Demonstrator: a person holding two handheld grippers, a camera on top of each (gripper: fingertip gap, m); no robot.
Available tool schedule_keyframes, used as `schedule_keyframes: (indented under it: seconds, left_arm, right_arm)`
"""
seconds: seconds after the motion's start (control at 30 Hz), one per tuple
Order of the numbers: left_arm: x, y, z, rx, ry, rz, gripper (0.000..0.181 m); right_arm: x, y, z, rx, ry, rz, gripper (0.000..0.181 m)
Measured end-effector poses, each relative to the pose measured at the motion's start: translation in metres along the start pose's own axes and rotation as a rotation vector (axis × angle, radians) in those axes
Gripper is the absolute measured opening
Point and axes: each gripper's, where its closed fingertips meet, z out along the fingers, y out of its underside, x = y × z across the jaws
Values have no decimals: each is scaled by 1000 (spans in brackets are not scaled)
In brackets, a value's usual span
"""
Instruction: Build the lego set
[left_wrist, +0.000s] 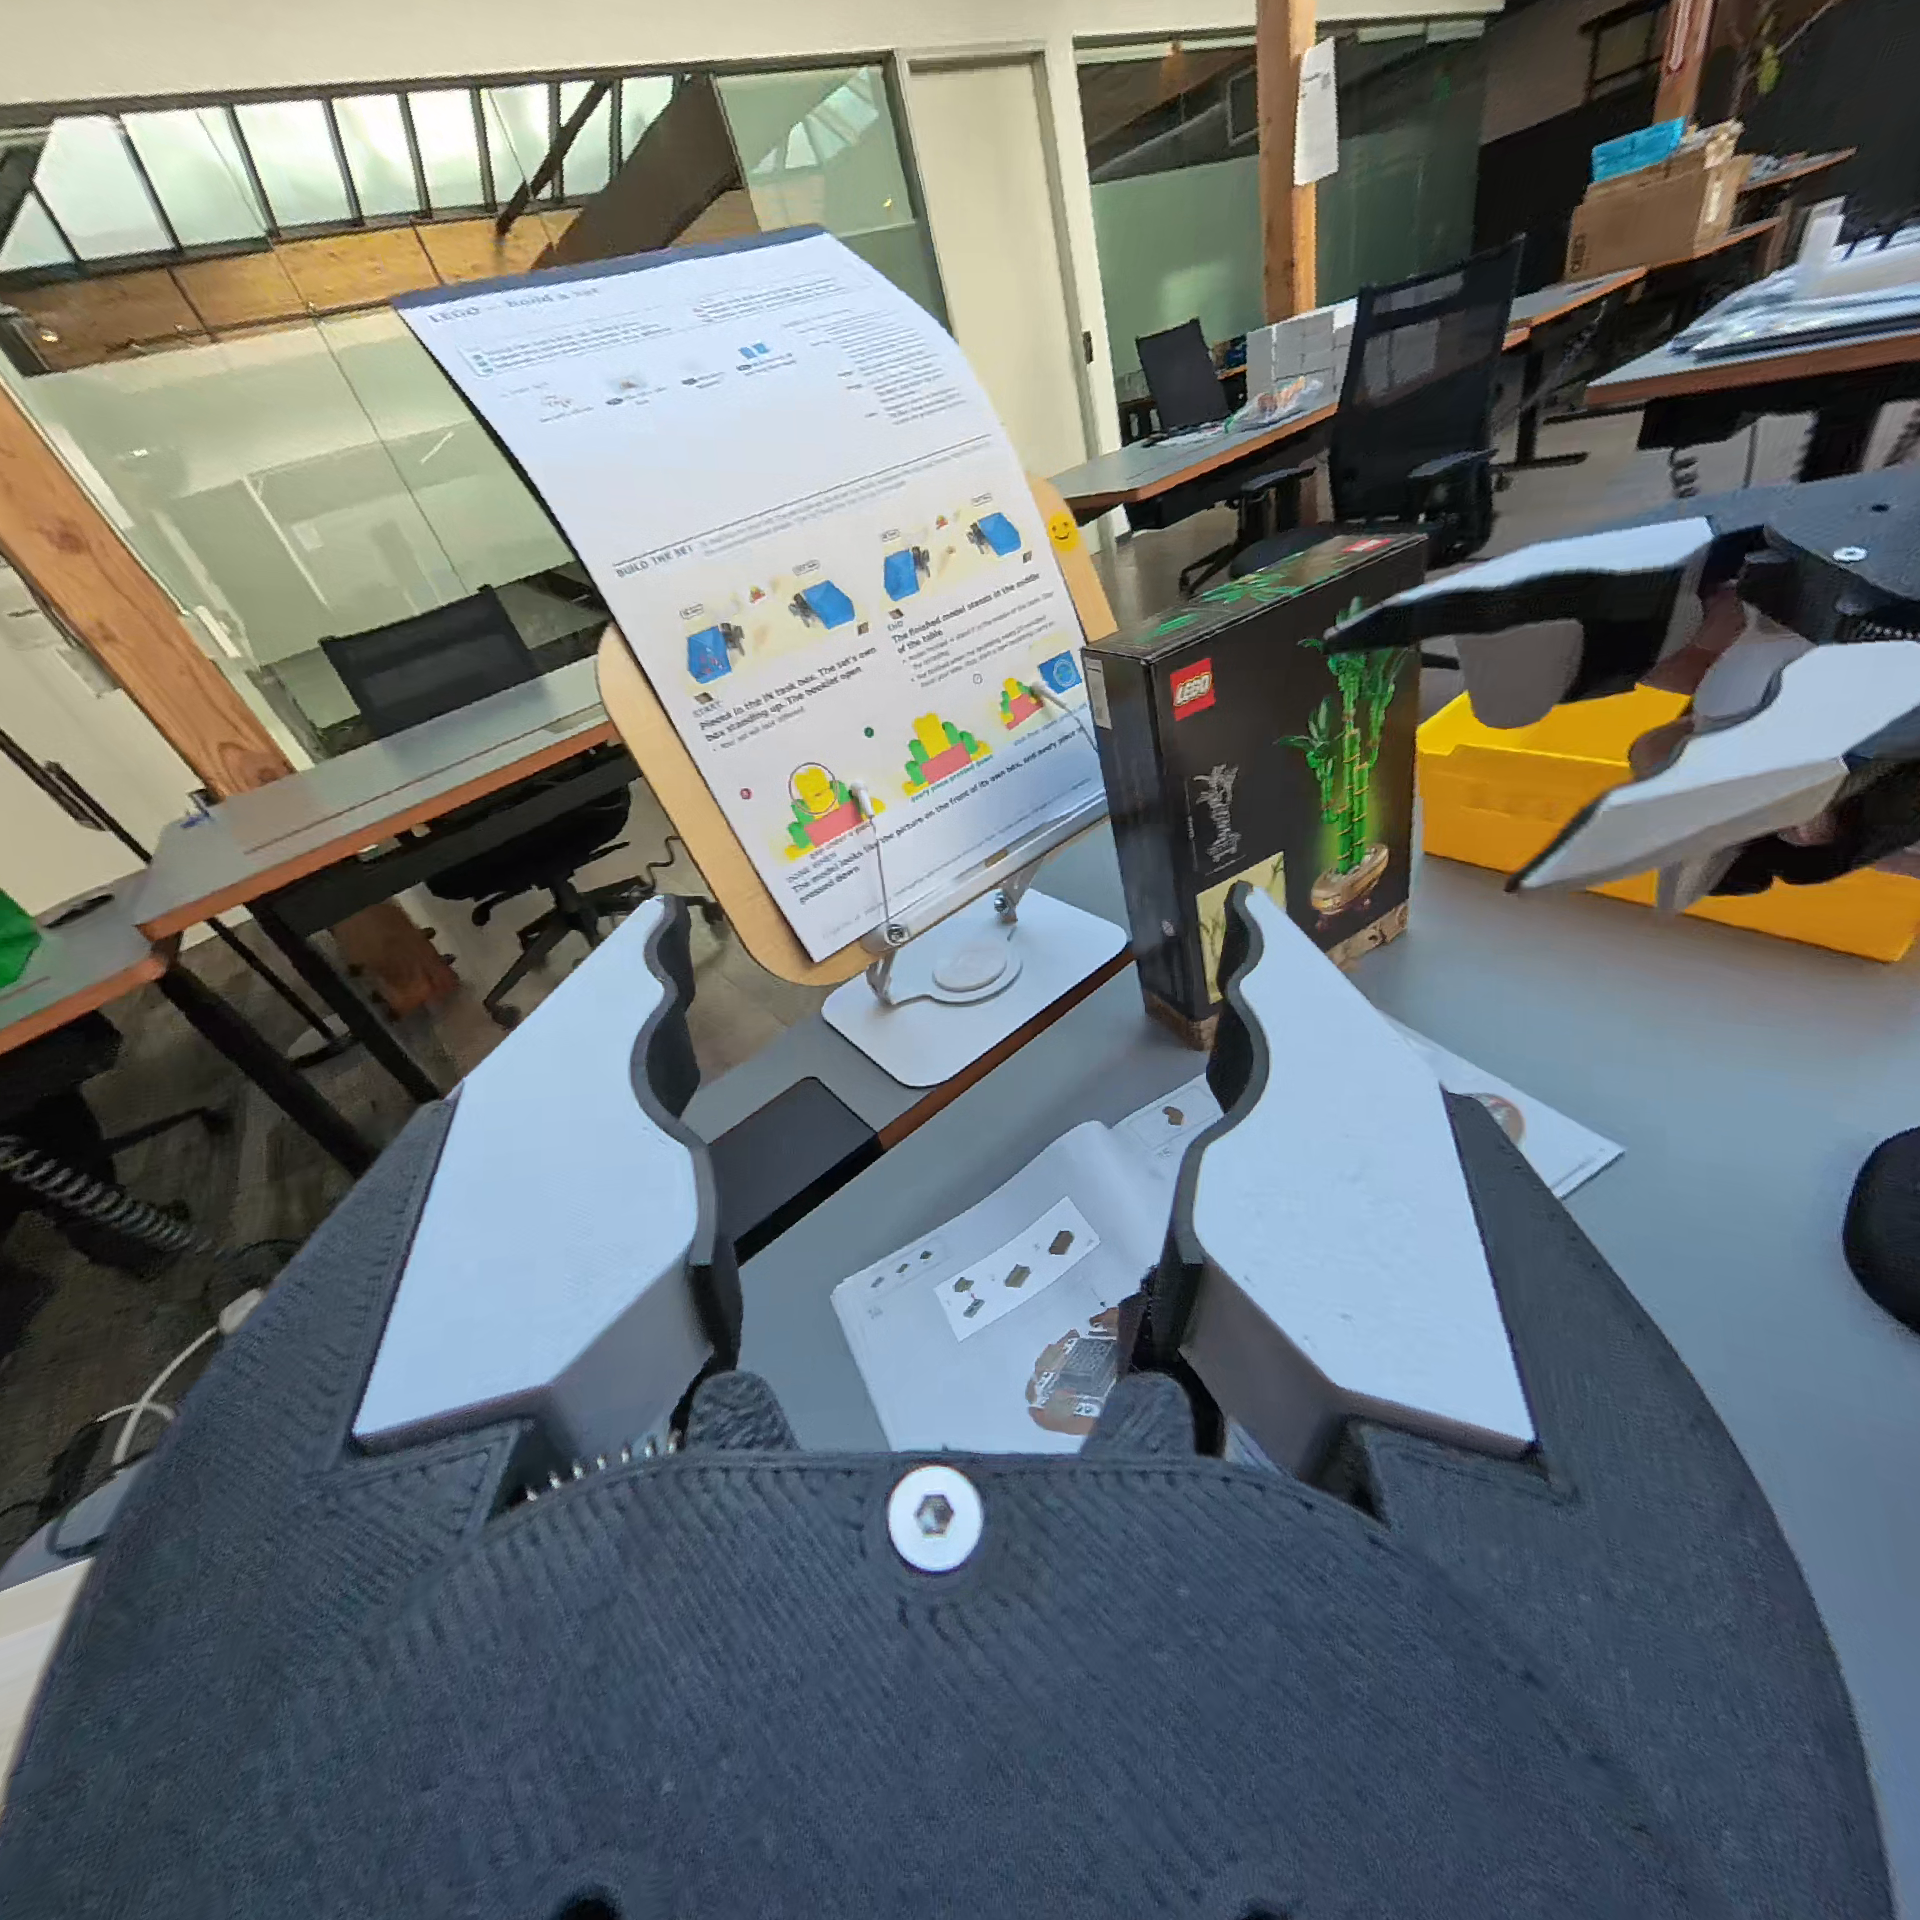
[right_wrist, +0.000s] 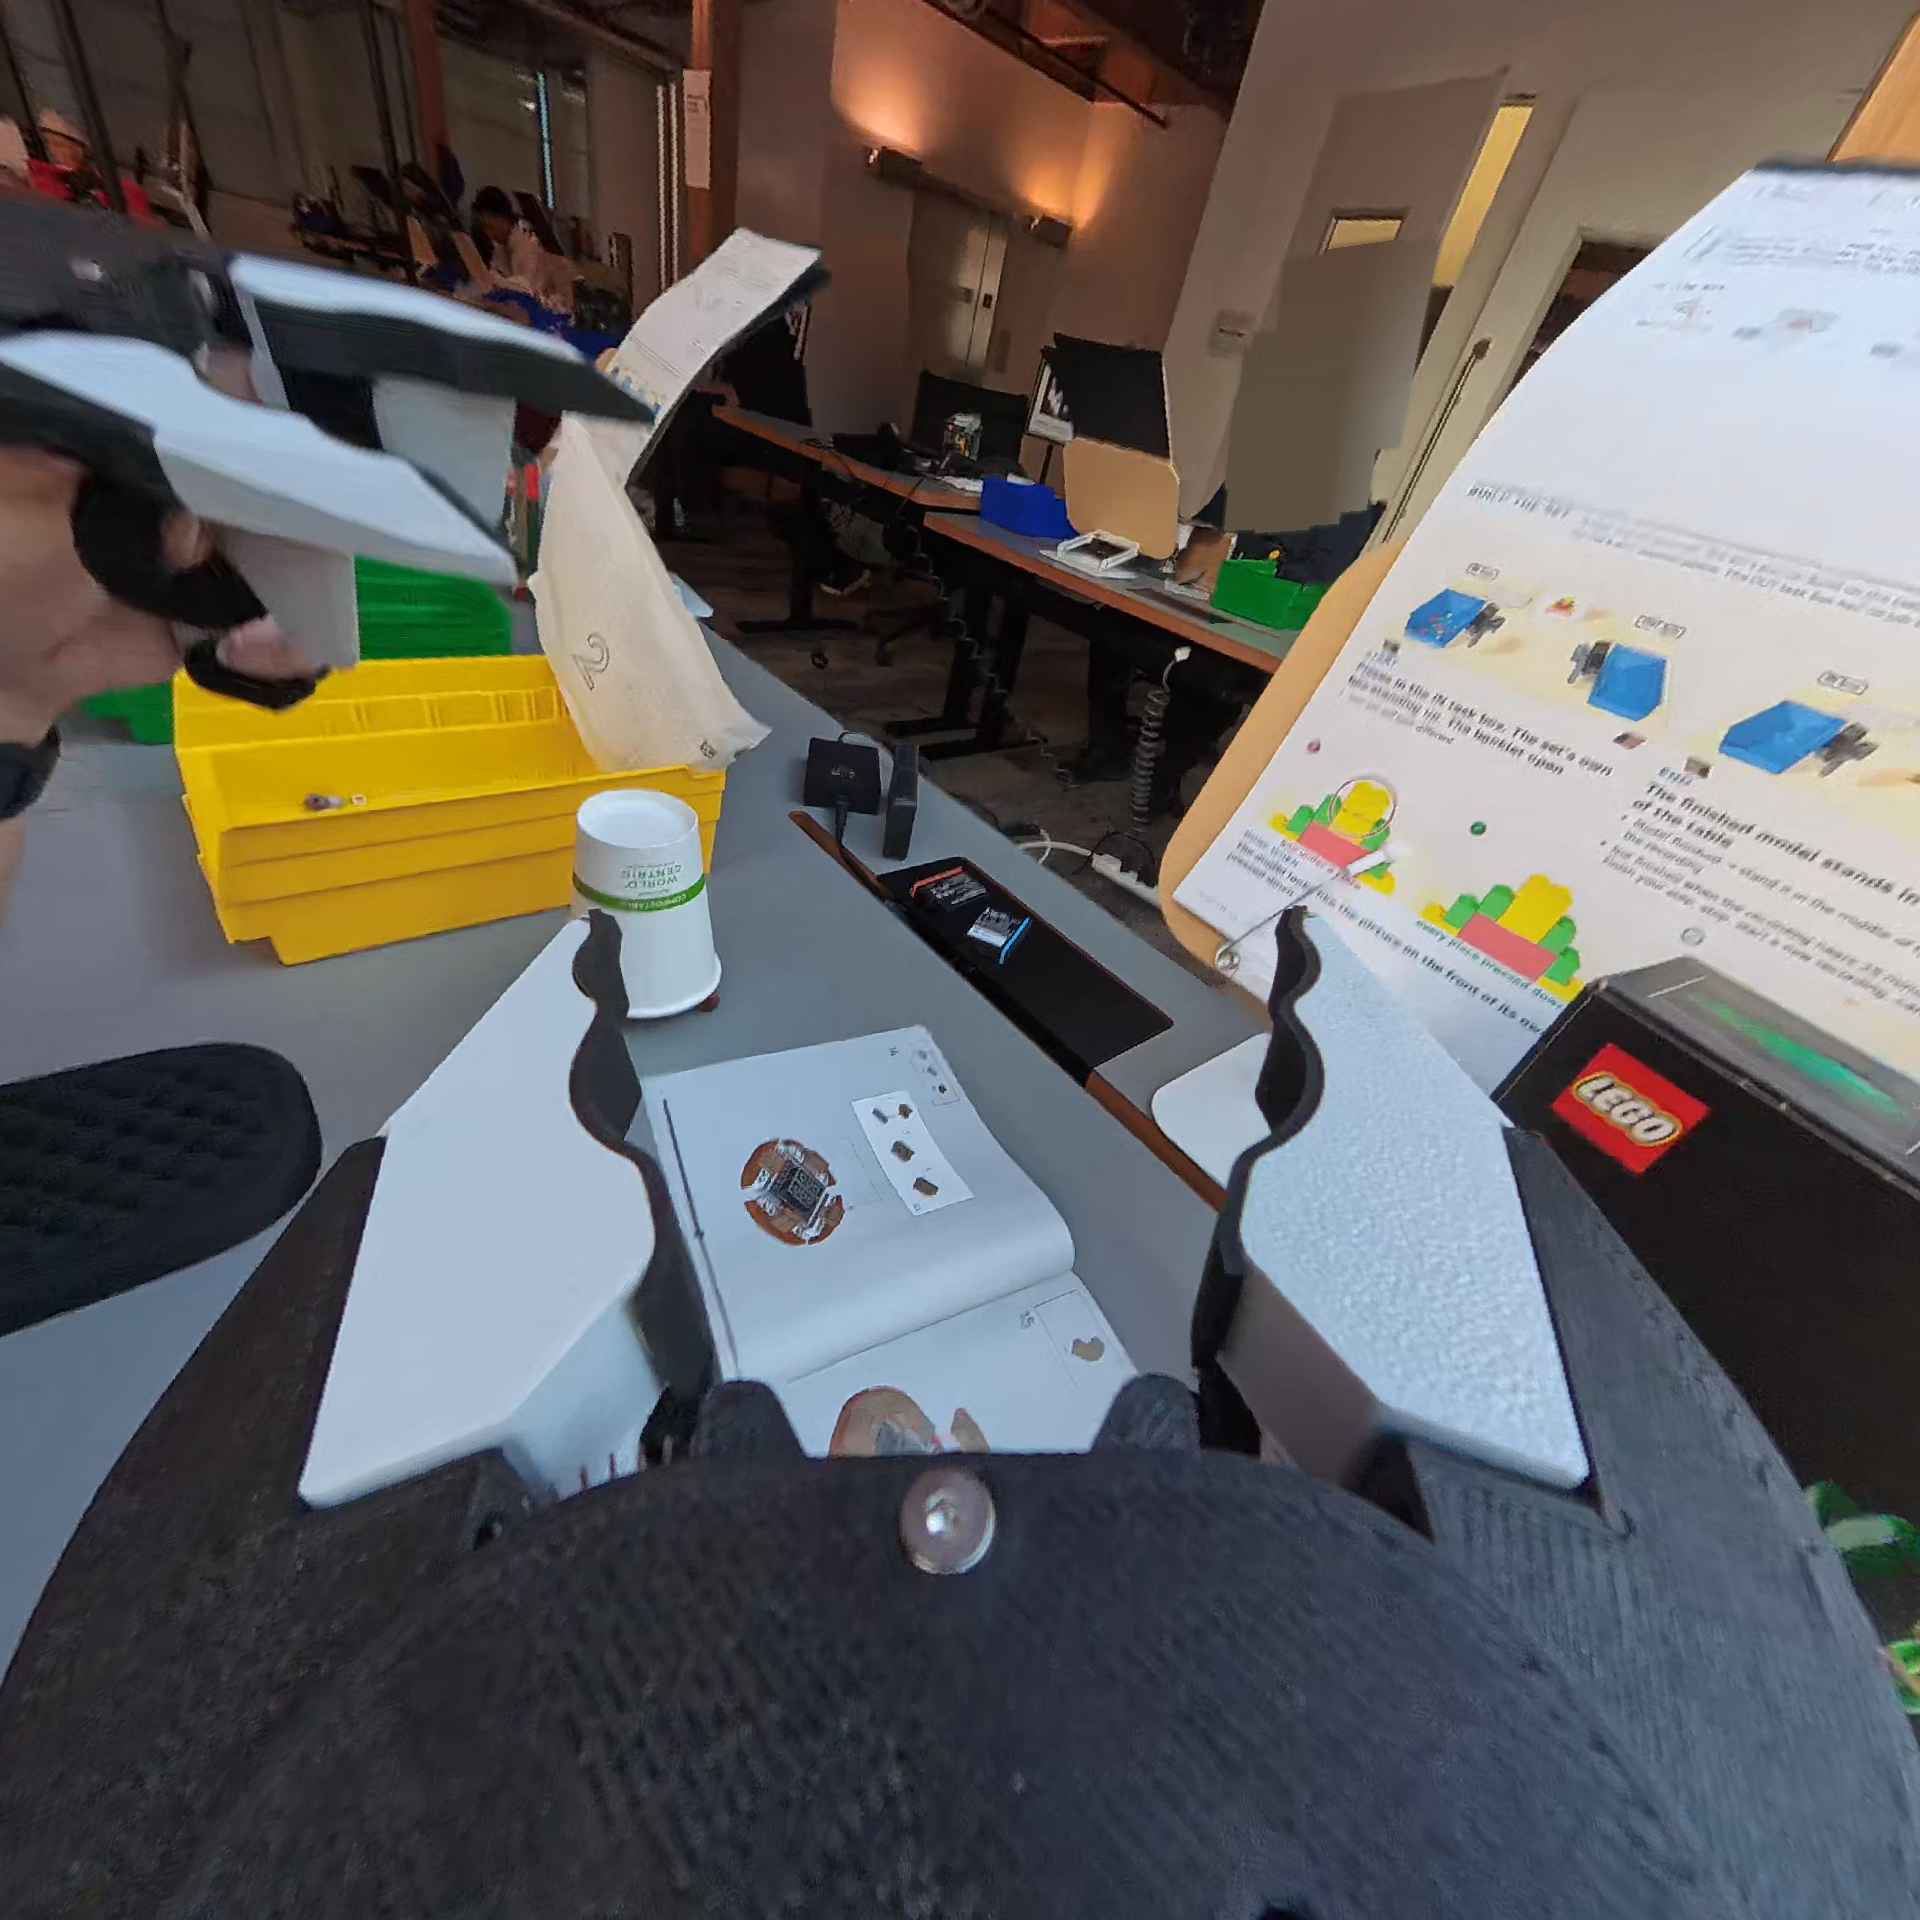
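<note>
The black Lego box (left_wrist: 1268, 790) stands upright on the grey table, also in the right wrist view (right_wrist: 1714, 1195). The open instruction booklet (left_wrist: 997, 1299) lies flat in front of it, also in the right wrist view (right_wrist: 862, 1195). My left gripper (left_wrist: 951, 914) is open and empty above the booklet's near edge. My right gripper (right_wrist: 940, 935) is open and empty above the booklet. Each shows in the other's view: the right gripper (left_wrist: 1455, 748) in front of the yellow bin, the left gripper (right_wrist: 577, 488) above the bin. A white numbered paper bag (right_wrist: 634, 623) leans in the stacked yellow bins (right_wrist: 416, 810).
A printed task sheet on a stand (left_wrist: 810, 582) rises behind the booklet. An upside-down white cup (right_wrist: 649, 894) stands beside the bins. A black tray with small devices (right_wrist: 1018, 956) lies at the table's far edge. A black mesh pad (right_wrist: 135, 1164) sits near left.
</note>
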Motion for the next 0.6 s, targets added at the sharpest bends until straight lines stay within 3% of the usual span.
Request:
schedule_keyframes:
  seconds: [0.1,0.17,0.37,0.6]
  left_arm:
    - [-13,-4,-4,-14,-33,17,103]
    - [-19,-10,-5,33,-3,-12,99]
    - [-51,-24,12,87,5,-49,101]
    - [-71,-82,35,334,74,-47,100]
  right_arm:
    - [11,33,-2,-146,18,-1,123]
    - [21,29,-4,-107,69,-24,123]
    - [9,28,12,-48,-7,31,122]
    - [0,26,20,-24,-22,-18,121]
